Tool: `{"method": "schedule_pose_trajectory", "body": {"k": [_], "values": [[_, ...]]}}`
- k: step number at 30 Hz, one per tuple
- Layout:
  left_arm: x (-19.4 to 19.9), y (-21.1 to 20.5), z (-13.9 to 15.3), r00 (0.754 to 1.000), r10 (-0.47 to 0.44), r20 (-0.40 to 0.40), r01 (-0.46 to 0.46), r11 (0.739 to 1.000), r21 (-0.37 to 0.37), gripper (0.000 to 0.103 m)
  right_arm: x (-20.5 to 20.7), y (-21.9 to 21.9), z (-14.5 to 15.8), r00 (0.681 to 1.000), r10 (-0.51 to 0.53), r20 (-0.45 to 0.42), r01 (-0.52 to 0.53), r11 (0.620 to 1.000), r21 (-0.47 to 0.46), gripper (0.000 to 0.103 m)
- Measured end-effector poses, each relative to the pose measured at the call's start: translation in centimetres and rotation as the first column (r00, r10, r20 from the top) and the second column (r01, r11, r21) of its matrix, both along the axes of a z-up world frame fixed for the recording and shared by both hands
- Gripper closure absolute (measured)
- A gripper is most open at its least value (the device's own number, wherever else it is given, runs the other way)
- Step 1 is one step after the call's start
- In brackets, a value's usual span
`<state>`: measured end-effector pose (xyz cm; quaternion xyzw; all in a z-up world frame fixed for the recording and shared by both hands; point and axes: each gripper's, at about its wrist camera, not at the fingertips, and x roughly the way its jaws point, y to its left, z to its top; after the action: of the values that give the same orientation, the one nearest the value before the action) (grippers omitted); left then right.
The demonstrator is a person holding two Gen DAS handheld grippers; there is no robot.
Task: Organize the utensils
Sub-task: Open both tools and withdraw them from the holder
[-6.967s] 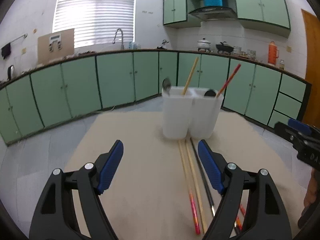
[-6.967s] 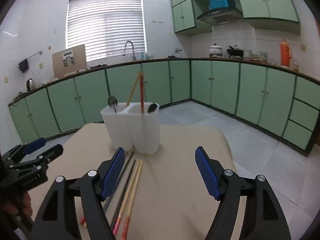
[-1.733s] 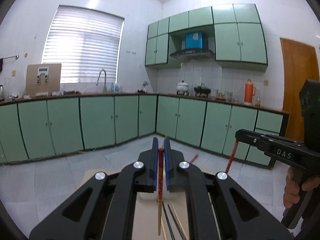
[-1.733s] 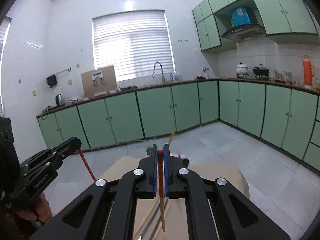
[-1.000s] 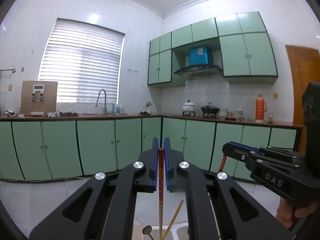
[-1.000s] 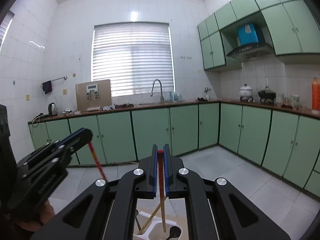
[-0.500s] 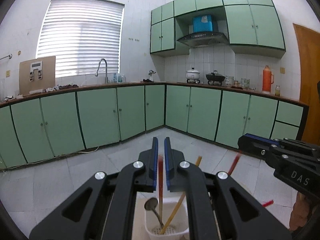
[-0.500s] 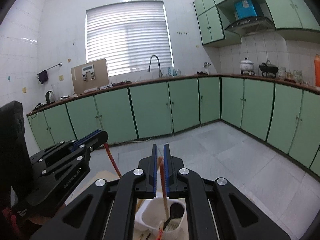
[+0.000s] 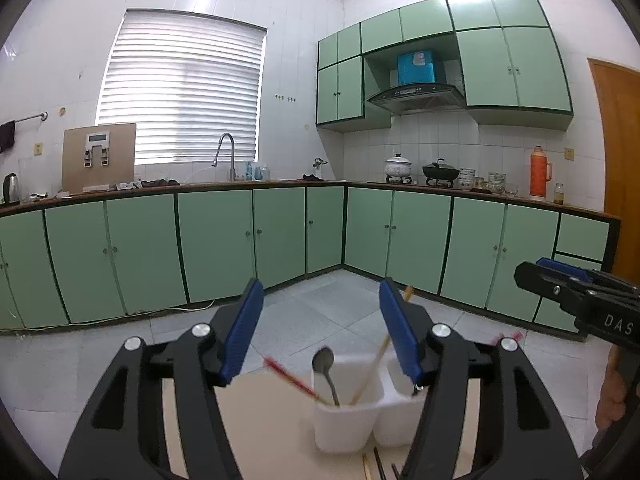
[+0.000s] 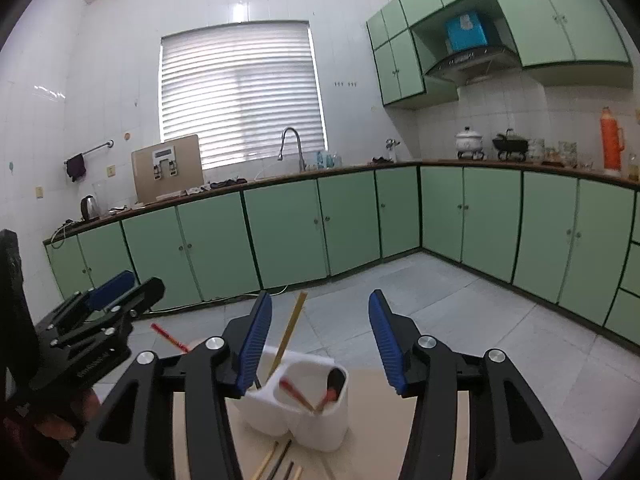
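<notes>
Two grippers, left [image 9: 320, 328] and right [image 10: 318, 338], jaws just opened, empty, above holder [image 9: 350, 412]
Chopsticks [image 10: 276, 462] at 6 o'clock look light, stiff, slippery; pinch mid-length

Below my left claw [image 9: 320, 332] I see a white matt plastic holder [image 9: 348, 416], a shiny metal spoon [image 9: 325, 362], and a matt tabletop [image 9: 272, 432].

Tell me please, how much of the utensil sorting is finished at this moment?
Done: red chopsticks, a spoon and a wooden chopstick stand in the white holder. In hand: nothing; left gripper and right gripper just opened, empty. Left: chopsticks on the table.
</notes>
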<state>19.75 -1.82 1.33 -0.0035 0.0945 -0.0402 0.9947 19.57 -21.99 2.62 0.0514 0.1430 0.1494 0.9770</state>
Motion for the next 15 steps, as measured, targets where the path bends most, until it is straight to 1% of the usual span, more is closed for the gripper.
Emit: {"method": "schedule_pose_trajectory", "body": {"k": [4,7,9,12,14,15], "values": [[-2.8,0.0,-1.0,1.000,0.002,-0.027,-0.002,1.000,-0.003,0.040,-3.5,-0.1,-1.7,1.000,-0.020,-0.008,0.020,1.000,-0.003,0.051],[-5.1,0.1,-2.5,0.998,0.006,-0.063,-0.007,1.000,-0.004,0.037,-5.7,-0.3,-3.3,0.999,-0.046,-0.025,0.046,0.999,0.001,0.046],[-6.6,0.1,-3.7,0.995,0.006,-0.098,-0.006,1.000,0.001,0.032,-7.4,-0.3,-4.7,0.997,-0.064,-0.048,0.064,0.998,0.000,0.043],[-8.3,0.1,-5.4,0.987,0.005,-0.160,-0.004,1.000,0.006,0.027,-9.3,-0.1,-6.5,0.994,-0.080,-0.077,0.079,0.997,-0.020,0.035],[-9.2,0.1,-6.5,0.981,0.007,-0.195,-0.005,1.000,0.011,0.022,-10.4,0.0,-7.6,0.991,-0.084,-0.106,0.083,0.996,-0.017,0.023],[-9.8,0.2,-7.1,0.976,0.009,-0.219,-0.007,1.000,0.010,0.020,-11.1,0.1,-8.4,0.988,-0.083,-0.128,0.082,0.997,-0.015,0.020]]}}
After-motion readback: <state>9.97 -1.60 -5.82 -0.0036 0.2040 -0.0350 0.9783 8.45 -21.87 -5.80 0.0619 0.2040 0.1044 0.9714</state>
